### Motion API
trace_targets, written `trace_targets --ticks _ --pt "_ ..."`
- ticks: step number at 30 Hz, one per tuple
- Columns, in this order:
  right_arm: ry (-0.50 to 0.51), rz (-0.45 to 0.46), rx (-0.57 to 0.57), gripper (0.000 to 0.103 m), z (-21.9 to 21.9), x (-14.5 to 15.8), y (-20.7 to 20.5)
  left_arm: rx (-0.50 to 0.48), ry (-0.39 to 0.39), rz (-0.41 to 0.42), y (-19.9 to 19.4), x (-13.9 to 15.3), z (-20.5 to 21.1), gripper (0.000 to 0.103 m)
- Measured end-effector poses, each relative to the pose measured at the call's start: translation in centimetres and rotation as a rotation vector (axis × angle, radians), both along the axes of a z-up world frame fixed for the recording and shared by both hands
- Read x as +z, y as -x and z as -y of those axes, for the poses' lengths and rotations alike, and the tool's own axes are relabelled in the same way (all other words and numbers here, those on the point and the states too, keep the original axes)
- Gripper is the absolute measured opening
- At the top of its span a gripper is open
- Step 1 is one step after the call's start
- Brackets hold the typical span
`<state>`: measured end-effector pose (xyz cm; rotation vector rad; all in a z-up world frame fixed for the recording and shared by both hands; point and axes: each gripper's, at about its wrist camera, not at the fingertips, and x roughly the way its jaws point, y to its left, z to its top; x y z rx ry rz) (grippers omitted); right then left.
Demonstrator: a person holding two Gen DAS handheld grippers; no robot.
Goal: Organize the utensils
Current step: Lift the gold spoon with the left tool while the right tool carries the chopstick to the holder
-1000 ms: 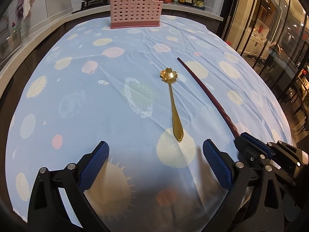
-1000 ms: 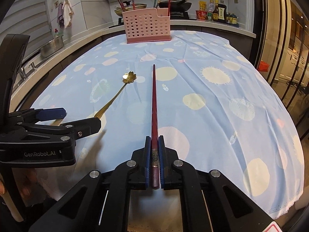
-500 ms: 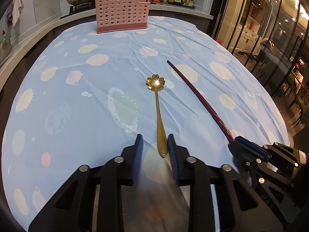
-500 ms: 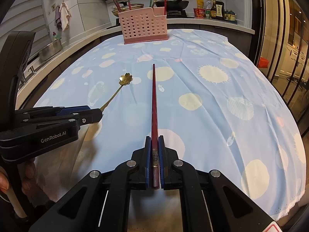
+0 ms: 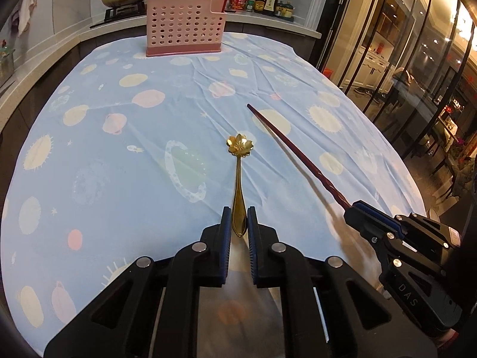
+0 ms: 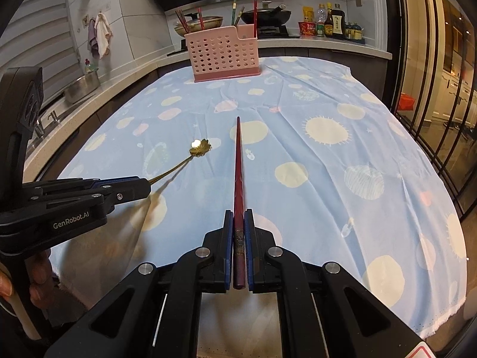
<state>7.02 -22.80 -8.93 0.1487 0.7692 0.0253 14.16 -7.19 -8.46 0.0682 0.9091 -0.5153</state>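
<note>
My left gripper (image 5: 238,217) is shut on the handle end of a gold spoon (image 5: 239,161) with a flower-shaped bowl, held a little above the cloth. The spoon also shows in the right wrist view (image 6: 196,150), with the left gripper (image 6: 143,186) on its handle. My right gripper (image 6: 238,220) is shut on the thick end of a dark red chopstick (image 6: 238,161) that points toward the holder; the left wrist view shows the chopstick (image 5: 286,143) and right gripper (image 5: 357,211). A pink perforated utensil holder (image 5: 184,26) (image 6: 223,53) stands at the table's far end with several utensils in it.
A blue cloth with planet and sun prints (image 5: 134,149) covers the table. Behind the holder is a counter with pans (image 6: 265,16) and sauce bottles (image 6: 331,24). A sink (image 6: 80,85) lies at the left. Glass doors (image 5: 417,74) run along the right.
My left gripper has closed from wide open onto the spoon's handle and raised it off the cloth. The right gripper has kept hold of the chopstick and lifted it slightly.
</note>
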Motion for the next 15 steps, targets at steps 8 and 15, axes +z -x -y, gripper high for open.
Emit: trace_targets --ticks 8,15 --pt "-0.018 0.085 0.000 0.007 0.4 3.3 0.2 0.027 0.044 0.057 -0.3 2.8 -1.2 0.009" --pt "-0.037 0.151 0.007 0.007 0.5 5.9 -0.1 0.037 0.070 0.112 -1.5 5.5 -1.6 0.001"
